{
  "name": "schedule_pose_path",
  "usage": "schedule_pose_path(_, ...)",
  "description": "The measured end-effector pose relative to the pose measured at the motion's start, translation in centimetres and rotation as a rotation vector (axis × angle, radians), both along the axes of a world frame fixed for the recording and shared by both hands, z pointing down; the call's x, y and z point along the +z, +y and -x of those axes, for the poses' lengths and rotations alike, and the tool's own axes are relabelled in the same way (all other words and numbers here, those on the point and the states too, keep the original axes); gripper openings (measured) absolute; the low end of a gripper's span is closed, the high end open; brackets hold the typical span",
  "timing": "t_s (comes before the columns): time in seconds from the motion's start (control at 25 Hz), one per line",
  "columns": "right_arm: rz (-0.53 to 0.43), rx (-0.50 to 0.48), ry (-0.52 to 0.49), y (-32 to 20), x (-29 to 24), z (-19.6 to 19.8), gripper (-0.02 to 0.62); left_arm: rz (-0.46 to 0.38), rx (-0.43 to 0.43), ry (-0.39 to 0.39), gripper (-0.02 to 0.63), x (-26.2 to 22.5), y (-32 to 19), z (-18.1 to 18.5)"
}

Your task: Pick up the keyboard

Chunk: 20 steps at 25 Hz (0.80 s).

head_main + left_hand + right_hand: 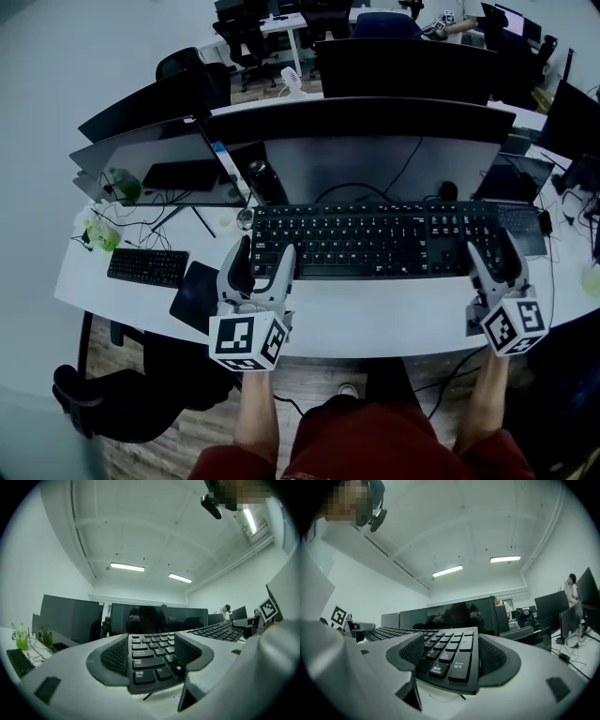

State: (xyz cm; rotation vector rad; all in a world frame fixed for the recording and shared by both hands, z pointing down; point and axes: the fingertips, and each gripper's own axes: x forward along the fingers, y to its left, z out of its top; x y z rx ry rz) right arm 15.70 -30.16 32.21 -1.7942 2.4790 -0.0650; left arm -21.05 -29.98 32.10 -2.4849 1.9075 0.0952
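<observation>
A long black keyboard (375, 239) hangs level above the white desk (375, 319), in front of a wide curved monitor (356, 122). My left gripper (262, 255) is shut on its left end, one pad on the front edge and one on the back edge. In the left gripper view the Ctrl and Shift keys of the keyboard (150, 660) fill the gap of the left gripper (151, 652). My right gripper (494, 255) is shut the same way on the number-pad end. The right gripper view shows the keyboard (447, 656) wedged in the right gripper (451, 654).
An open laptop (159, 173) stands at the left with cables, a green bottle (101, 234), a small second keyboard (147, 266) and a black pad (195, 295). Another laptop (511, 183) sits at the right. A black chair (122, 403) is at the lower left.
</observation>
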Motion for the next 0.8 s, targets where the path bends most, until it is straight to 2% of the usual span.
schedule_pose_path(0.56, -0.250, -0.012, -0.035, 3.6, -8.9, 1.2, 0.359, -0.273, -0.018, 0.023, 0.311, -10.1, 4.4, 1.3)
schedule_pose_path(0.8, -0.278, -0.024, -0.041, 4.4, -9.8, 2.2, 0.359, -0.315, -0.025, 0.029, 0.311, -11.5, 5.7, 2.3)
